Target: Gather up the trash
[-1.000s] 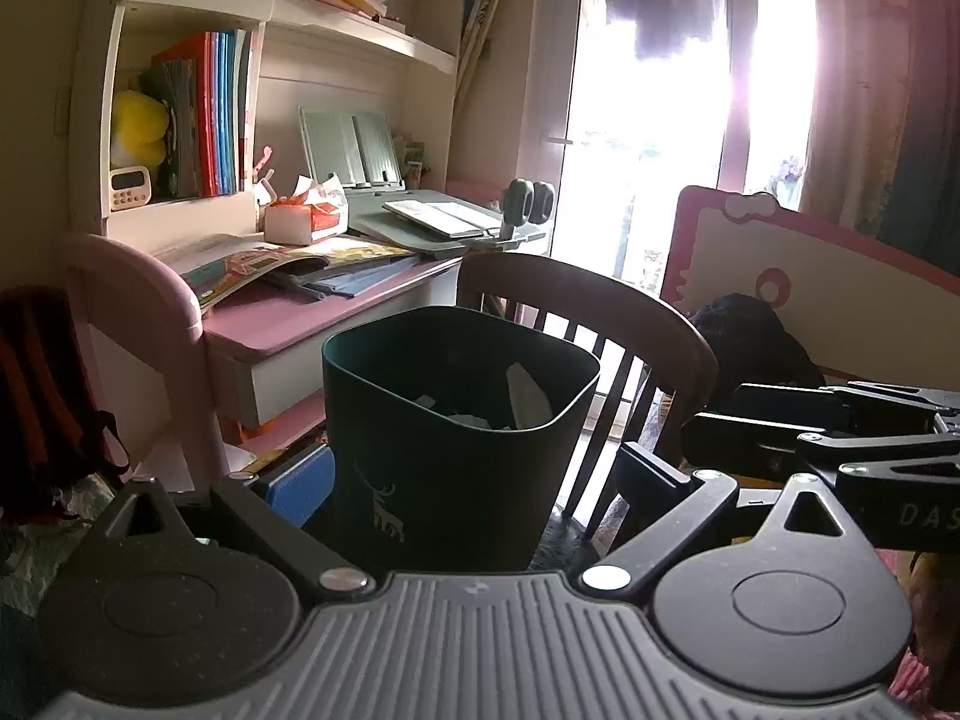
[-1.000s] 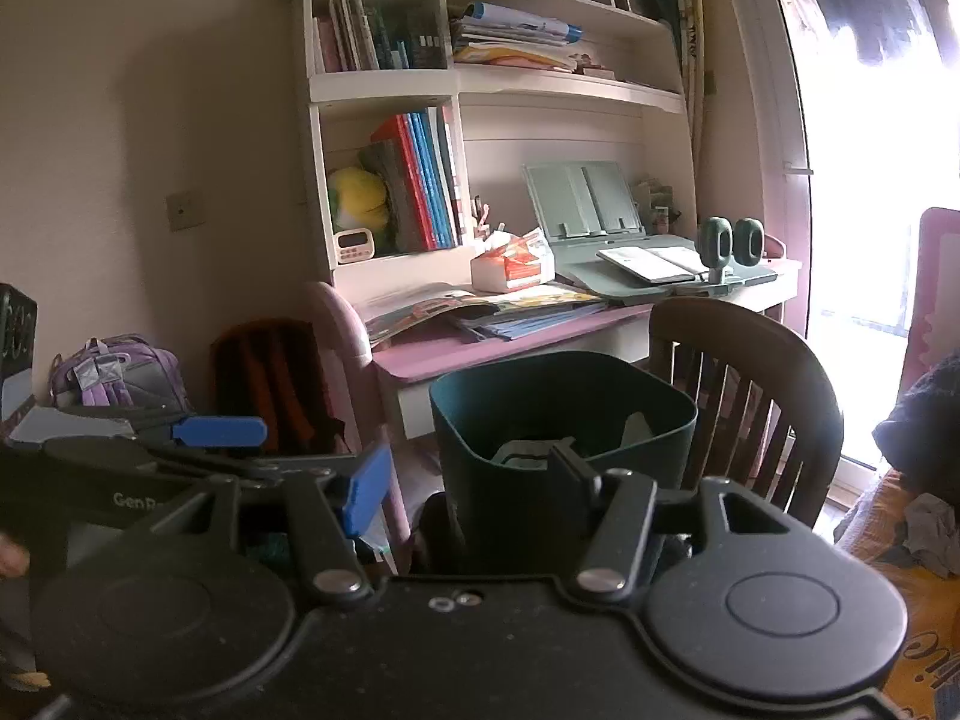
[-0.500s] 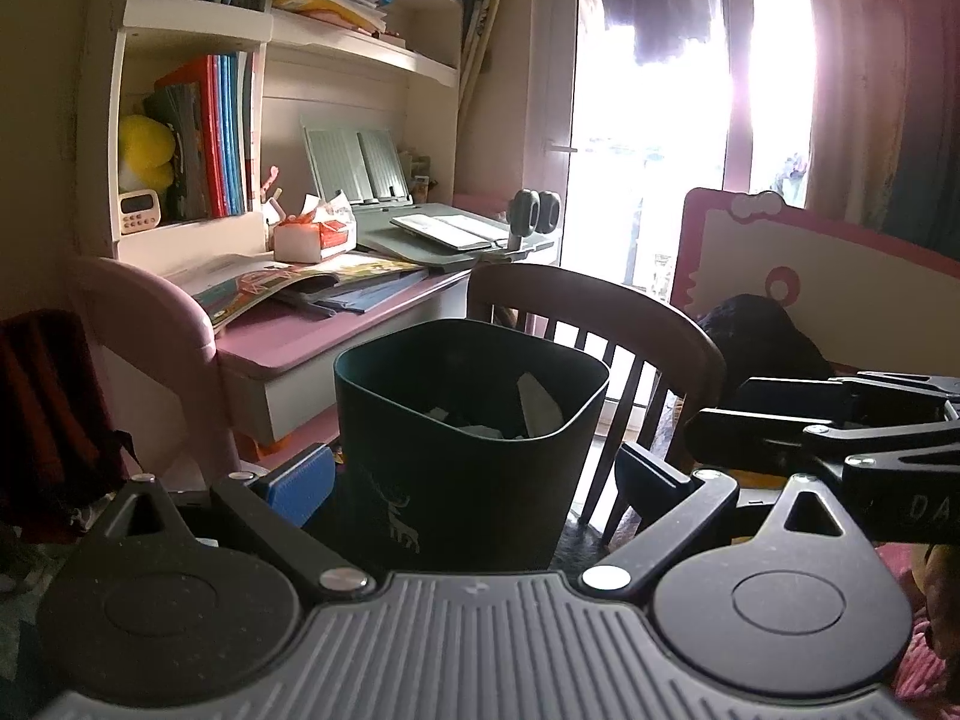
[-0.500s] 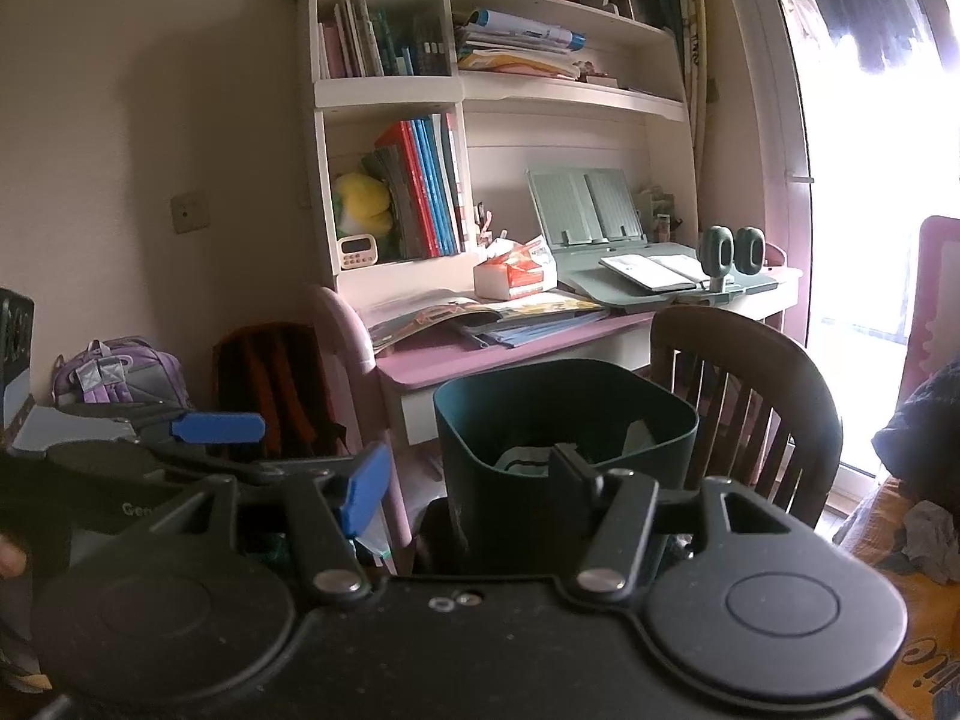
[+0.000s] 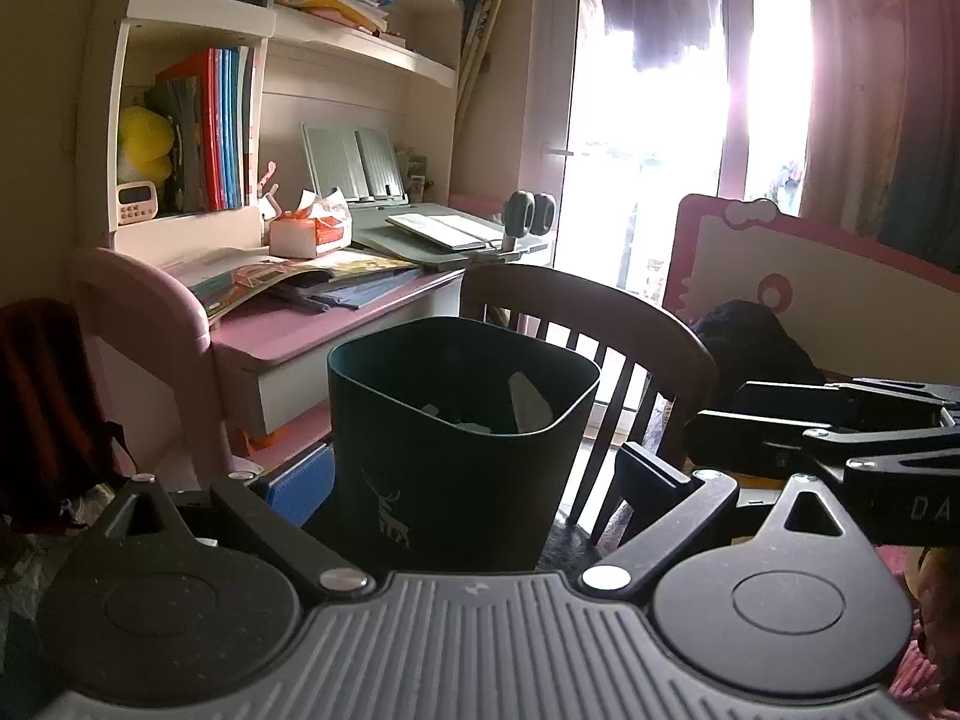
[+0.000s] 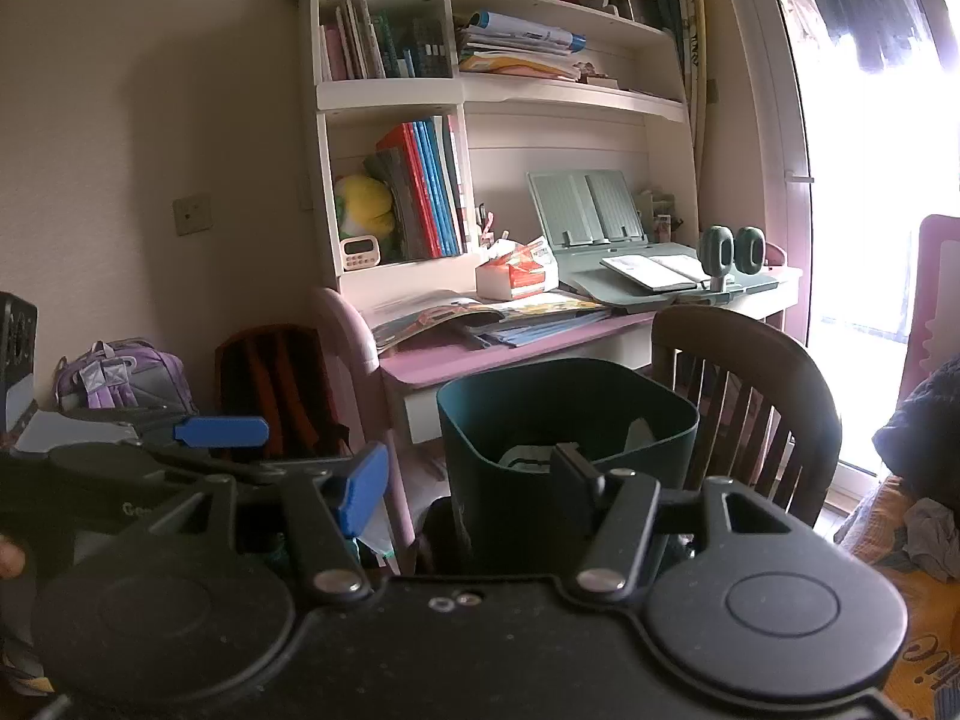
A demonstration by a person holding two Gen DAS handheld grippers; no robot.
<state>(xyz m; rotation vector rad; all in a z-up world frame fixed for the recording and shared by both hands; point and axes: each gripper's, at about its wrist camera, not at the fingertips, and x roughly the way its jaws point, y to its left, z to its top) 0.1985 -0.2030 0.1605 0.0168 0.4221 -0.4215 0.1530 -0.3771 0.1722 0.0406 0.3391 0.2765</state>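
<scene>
A dark green trash bin [image 5: 456, 450] with a white deer print stands between the fingers of my left gripper [image 5: 474, 474], which is open and empty. White paper scraps [image 5: 528, 402] lie inside the bin. In the right wrist view the same bin [image 6: 564, 438] sits between the fingers of my right gripper [image 6: 474, 480], also open and empty. The right gripper shows at the right edge of the left wrist view [image 5: 840, 426]; the left gripper shows at the left of the right wrist view [image 6: 180, 450].
A pink desk [image 6: 456, 360] with open books and a tissue box [image 6: 516, 273] stands behind the bin. A wooden chair [image 6: 744, 396] is right of it. Backpacks [image 6: 120, 378] lie by the wall at the left. A bed [image 6: 900, 570] is at the right.
Both views have drifted slightly, with the bin shifting a little right in the left wrist view. Both grippers stay open around the bin.
</scene>
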